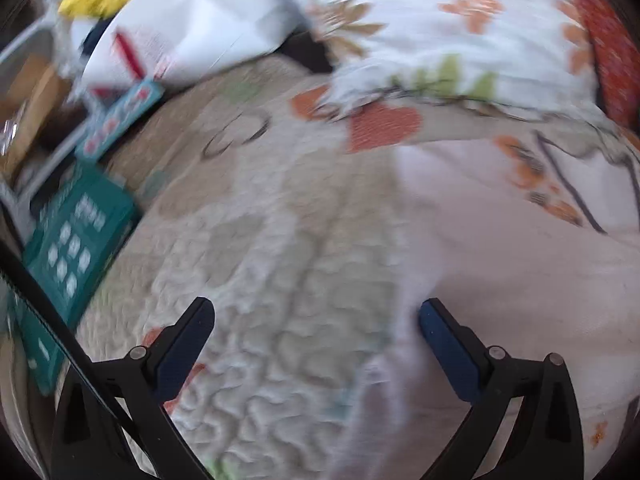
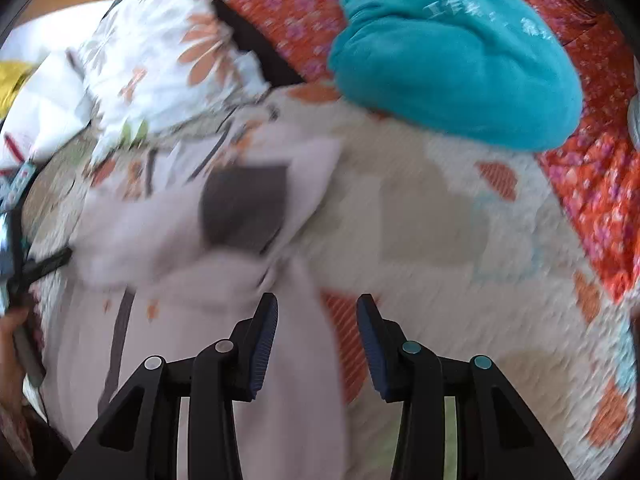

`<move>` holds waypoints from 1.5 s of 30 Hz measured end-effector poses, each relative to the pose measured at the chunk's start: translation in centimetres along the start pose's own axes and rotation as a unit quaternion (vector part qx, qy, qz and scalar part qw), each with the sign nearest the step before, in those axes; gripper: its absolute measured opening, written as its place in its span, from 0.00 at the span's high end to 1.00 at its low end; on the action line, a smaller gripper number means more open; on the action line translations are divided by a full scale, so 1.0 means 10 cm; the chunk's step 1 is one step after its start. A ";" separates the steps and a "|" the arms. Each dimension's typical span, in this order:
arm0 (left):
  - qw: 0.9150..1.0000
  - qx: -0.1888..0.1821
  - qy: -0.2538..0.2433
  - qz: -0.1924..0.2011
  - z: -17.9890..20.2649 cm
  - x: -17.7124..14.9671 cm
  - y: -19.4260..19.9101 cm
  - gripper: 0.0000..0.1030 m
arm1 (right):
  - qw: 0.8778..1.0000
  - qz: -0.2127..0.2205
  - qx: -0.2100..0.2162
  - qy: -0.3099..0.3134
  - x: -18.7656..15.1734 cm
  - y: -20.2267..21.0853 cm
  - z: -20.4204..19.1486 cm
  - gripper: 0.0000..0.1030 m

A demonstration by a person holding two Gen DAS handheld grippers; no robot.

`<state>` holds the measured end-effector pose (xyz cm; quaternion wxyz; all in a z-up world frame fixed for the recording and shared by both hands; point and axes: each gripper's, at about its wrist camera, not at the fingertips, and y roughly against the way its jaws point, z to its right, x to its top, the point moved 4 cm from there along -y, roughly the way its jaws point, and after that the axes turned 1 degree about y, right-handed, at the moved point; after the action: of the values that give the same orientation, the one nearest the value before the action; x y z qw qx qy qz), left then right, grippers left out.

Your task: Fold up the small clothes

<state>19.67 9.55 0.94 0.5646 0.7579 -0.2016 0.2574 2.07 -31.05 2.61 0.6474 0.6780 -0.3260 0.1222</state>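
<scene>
My left gripper [image 1: 316, 312] is matte black, its two arms angular and hollowed with triangular cut-outs, each finger faced with a dark blue pad [image 1: 444, 352]. Silver pivot pins dot its joints, and a thin black cable runs across its left arm. My right gripper [image 2: 317, 312] matches, with ribbed blue pads [image 2: 266, 344], silver pins on one side and teal on the other.

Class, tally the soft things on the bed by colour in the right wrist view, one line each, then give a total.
Teal bundle: 1
Pale pink garment: 1
White floral pillow: 1
Red floral cloth: 1
Cream quilt: 1
Total: 5
</scene>
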 end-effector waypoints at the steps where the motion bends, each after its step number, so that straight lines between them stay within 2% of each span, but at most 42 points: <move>1: 1.000 -0.006 0.012 -0.006 -0.06 -0.01 -0.01 0.00 | 1.000 0.005 0.004 0.002 0.11 -0.01 0.02 0.57; 5: 0.997 -0.066 0.041 -0.010 -0.23 -0.02 0.12 0.00 | 0.999 0.011 0.022 0.046 0.38 -0.12 -0.08 0.57; 9: 0.992 -0.116 0.048 0.014 -0.28 -0.01 0.32 0.00 | 0.997 -0.008 0.063 0.050 0.37 -0.31 -0.23 0.57; 11: 0.990 -0.129 0.050 0.011 -0.26 -0.03 0.34 0.00 | 0.995 -0.021 0.064 0.071 0.33 -0.45 -0.36 0.57; 13: 0.990 -0.132 0.057 0.003 -0.29 -0.01 0.30 0.00 | 0.995 -0.033 0.049 0.084 0.29 -0.59 -0.46 0.88; 14: 0.990 -0.130 0.061 -0.001 -0.31 0.00 0.27 0.00 | 0.995 -0.038 0.055 0.075 0.29 -0.61 -0.46 0.95; 16: 0.988 -0.131 0.076 -0.005 -0.39 0.00 0.25 0.00 | 0.995 -0.037 0.085 0.033 0.37 -0.52 -0.44 0.95; 17: 0.988 -0.131 0.081 -0.005 -0.43 0.00 0.24 0.00 | 0.990 -0.034 0.137 -0.010 0.44 -0.40 -0.40 0.95; 19: 0.987 -0.133 0.093 -0.004 -0.50 0.00 0.24 0.00 | 0.976 -0.018 0.206 -0.061 0.54 -0.21 -0.32 0.95; 21: 0.986 -0.135 0.095 -0.009 -0.51 0.00 0.21 0.00 | 0.970 -0.015 0.226 -0.093 0.57 -0.17 -0.18 0.95; 22: 0.986 -0.135 0.094 -0.011 -0.51 0.00 0.19 0.00 | 0.972 -0.023 0.207 -0.106 0.56 -0.23 -0.09 0.95; 24: 0.986 -0.140 0.090 -0.015 -0.46 -0.01 0.16 0.00 | 0.989 -0.039 0.099 -0.102 0.49 -0.38 0.13 0.92; 26: 0.986 -0.144 0.078 -0.021 -0.36 -0.01 0.13 0.00 | 0.996 -0.041 0.019 -0.081 0.43 -0.45 0.25 0.92; 28: 0.987 -0.145 0.065 -0.030 -0.25 -0.03 0.08 0.00 | 0.996 -0.028 0.021 -0.083 0.43 -0.40 0.26 0.92; 31: 0.988 -0.137 0.051 -0.050 -0.14 -0.08 0.02 0.00 | 0.995 0.003 0.074 -0.073 0.47 -0.30 0.09 0.92; 32: 0.988 -0.138 0.047 -0.057 -0.12 -0.09 0.01 0.00 | 0.993 0.003 0.094 -0.068 0.46 -0.31 0.01 0.92; 34: 0.986 -0.146 0.043 -0.064 -0.09 -0.12 0.02 0.00 | 0.991 -0.025 0.119 -0.059 0.40 -0.44 -0.14 0.91; 36: 0.985 -0.154 0.038 -0.068 -0.08 -0.16 0.05 0.00 | 0.993 -0.044 0.098 -0.044 0.35 -0.55 -0.23 0.91; 38: 0.981 -0.173 0.036 -0.076 -0.08 -0.24 0.11 0.02 | 0.996 -0.040 0.075 -0.027 0.32 -0.52 -0.27 0.90; 39: 0.978 -0.191 0.035 -0.080 -0.08 -0.29 0.14 0.04 | 0.997 -0.037 0.064 -0.024 0.30 -0.47 -0.24 0.85; 40: 0.974 -0.207 0.035 -0.085 -0.08 -0.35 0.16 0.12 | 0.998 -0.034 0.054 -0.023 0.28 -0.43 -0.20 0.79; 41: 0.969 -0.225 0.035 -0.095 -0.08 -0.40 0.18 0.27 | 0.998 -0.031 0.042 -0.025 0.24 -0.38 -0.15 0.63; 42: 0.961 -0.249 0.036 -0.114 -0.09 -0.50 0.18 0.35 | 0.999 -0.033 0.031 -0.028 0.19 -0.35 -0.10 0.52; 43: 0.955 -0.263 0.039 -0.128 -0.10 -0.59 0.19 0.47 | 0.998 -0.037 0.022 -0.034 0.14 -0.33 -0.03 0.51; 45: 0.955 -0.272 0.048 -0.112 -0.19 -0.72 0.29 0.48 | 0.997 -0.056 0.010 -0.050 -0.06 -0.33 0.12 0.51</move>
<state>11.96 10.63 -0.92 0.7834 0.5803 -0.1506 0.1639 3.26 -32.18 -0.51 0.6297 0.7067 -0.3179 0.0544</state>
